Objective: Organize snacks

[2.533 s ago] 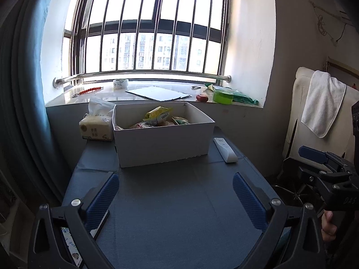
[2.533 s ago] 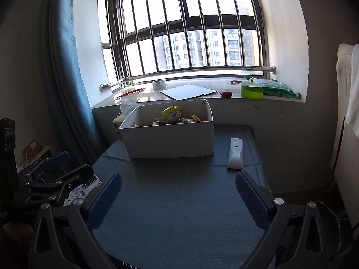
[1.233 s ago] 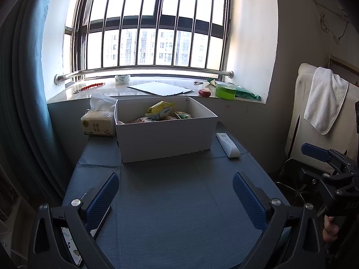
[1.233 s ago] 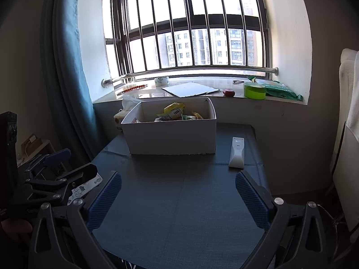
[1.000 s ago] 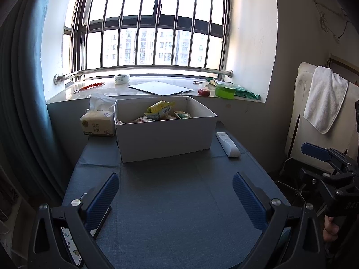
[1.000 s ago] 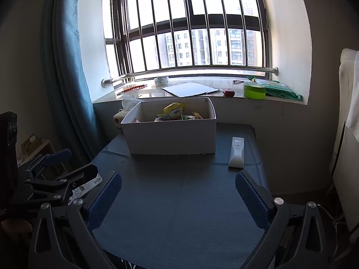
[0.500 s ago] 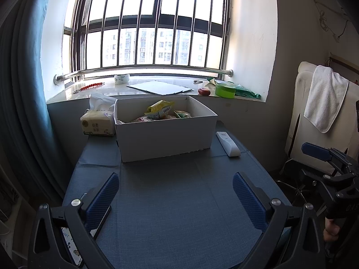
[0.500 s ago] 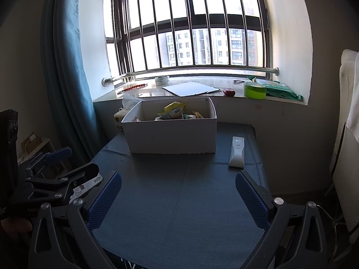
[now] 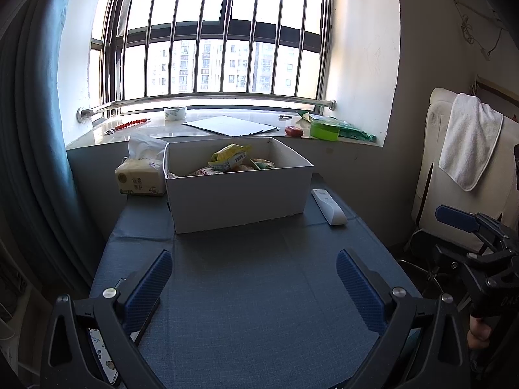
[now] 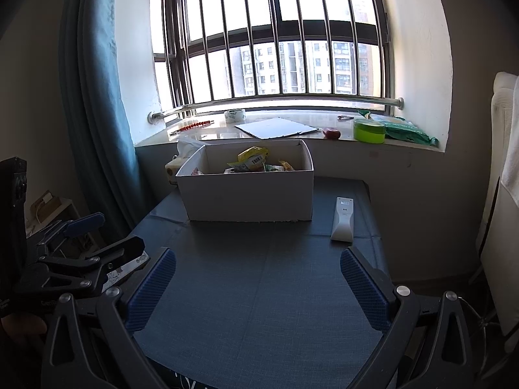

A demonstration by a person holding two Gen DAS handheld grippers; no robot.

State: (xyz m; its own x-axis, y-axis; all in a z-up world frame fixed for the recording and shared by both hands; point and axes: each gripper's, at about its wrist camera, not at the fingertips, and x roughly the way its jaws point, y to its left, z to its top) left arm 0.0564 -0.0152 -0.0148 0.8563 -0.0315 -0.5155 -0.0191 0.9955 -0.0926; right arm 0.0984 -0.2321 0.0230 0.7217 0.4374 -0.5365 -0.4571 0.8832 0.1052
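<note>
While both my grippers hang spread and empty, left gripper (image 9: 253, 278) and right gripper (image 10: 258, 278), the snacks (image 9: 230, 159) sit in the white box (image 9: 236, 194) well ahead; reaching in blind, I could shove the box into the tissue pack (image 9: 139, 180) beside it; most packets hide behind its front wall

White box (image 9: 238, 194) open at my 12 o'clock, far table end; snacks (image 9: 231, 159) piled inside, yellow packet topmost.
</note>
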